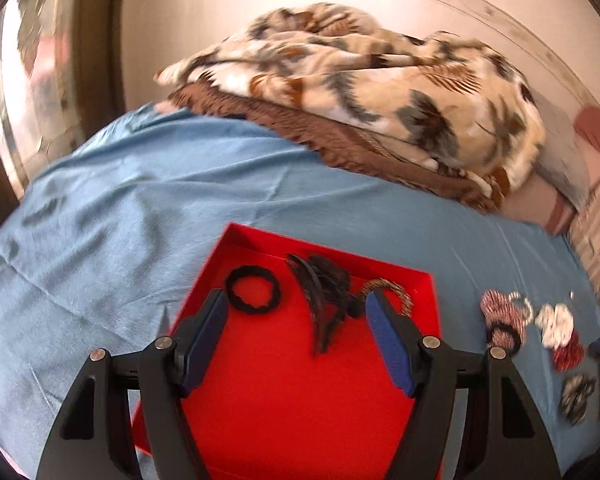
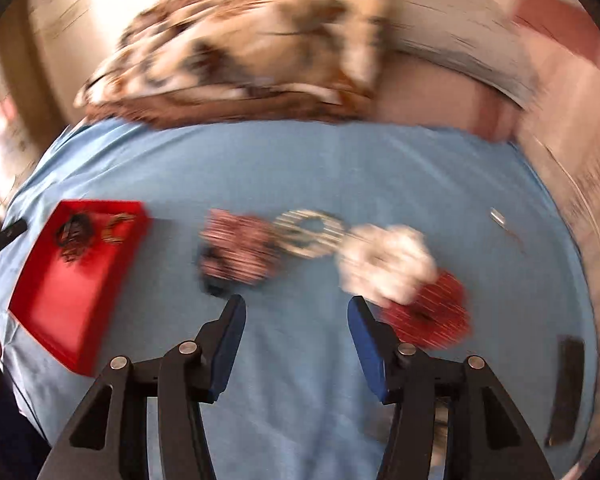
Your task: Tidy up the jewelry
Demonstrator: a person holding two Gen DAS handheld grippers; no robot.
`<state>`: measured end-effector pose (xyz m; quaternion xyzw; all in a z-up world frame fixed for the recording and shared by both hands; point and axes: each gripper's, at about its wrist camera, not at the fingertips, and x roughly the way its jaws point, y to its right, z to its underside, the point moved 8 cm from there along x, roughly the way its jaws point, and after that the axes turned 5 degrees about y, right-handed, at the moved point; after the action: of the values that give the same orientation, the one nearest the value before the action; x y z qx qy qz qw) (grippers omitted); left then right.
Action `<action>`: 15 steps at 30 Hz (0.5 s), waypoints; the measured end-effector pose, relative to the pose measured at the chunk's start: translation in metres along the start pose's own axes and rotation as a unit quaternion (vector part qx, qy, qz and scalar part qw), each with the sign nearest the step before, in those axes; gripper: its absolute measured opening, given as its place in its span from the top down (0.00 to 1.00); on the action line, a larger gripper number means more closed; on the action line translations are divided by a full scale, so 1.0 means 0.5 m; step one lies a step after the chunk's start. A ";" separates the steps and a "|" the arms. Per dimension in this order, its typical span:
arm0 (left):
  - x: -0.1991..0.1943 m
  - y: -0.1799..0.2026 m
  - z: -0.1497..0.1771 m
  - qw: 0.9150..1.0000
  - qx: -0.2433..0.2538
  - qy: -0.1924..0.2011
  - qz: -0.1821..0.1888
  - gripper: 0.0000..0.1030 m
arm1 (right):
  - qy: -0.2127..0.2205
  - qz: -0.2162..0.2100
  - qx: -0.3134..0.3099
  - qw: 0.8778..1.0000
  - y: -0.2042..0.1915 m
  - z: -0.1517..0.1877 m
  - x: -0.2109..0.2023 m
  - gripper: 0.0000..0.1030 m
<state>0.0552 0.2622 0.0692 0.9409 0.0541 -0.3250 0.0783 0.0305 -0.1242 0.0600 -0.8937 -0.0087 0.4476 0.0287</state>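
Note:
A red tray (image 1: 284, 400) lies on the blue sheet. In it are a black hair tie (image 1: 253, 289), a black tangled piece (image 1: 324, 292) and a beaded bracelet (image 1: 396, 290). My left gripper (image 1: 294, 304) is open and empty above the tray. In the blurred right wrist view the tray (image 2: 66, 304) is at the left. On the sheet lie a pink striped scrunchie (image 2: 238, 254), a silver beaded ring (image 2: 310, 234), a white scrunchie (image 2: 386, 264) and a red scrunchie (image 2: 432, 314). My right gripper (image 2: 296, 306) is open and empty just in front of them.
A patterned blanket (image 1: 364, 92) is heaped at the back of the bed. A dark flat object (image 2: 566, 392) lies at the right on the blue sheet (image 2: 300, 168). A small thin metal item (image 2: 500, 218) lies far right. More scrunchies (image 1: 504, 320) show right of the tray.

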 end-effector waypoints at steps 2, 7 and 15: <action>0.005 0.021 0.009 1.000 0.000 -0.007 0.005 0.32 | 0.002 0.005 0.026 1.000 0.069 0.020 -0.013 0.43; 0.062 0.112 0.031 0.997 0.018 -0.055 0.057 0.44 | 0.010 -0.012 0.068 0.998 0.135 0.059 -0.009 0.43; 0.218 0.187 0.089 0.985 0.091 -0.143 0.007 0.53 | 0.036 -0.053 0.091 0.994 0.133 0.063 0.037 0.43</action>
<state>0.1278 0.1680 -0.0224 0.8882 0.0059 -0.4594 0.0020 0.0155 -0.1885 0.0225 -0.9010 -0.0143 0.4123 0.1343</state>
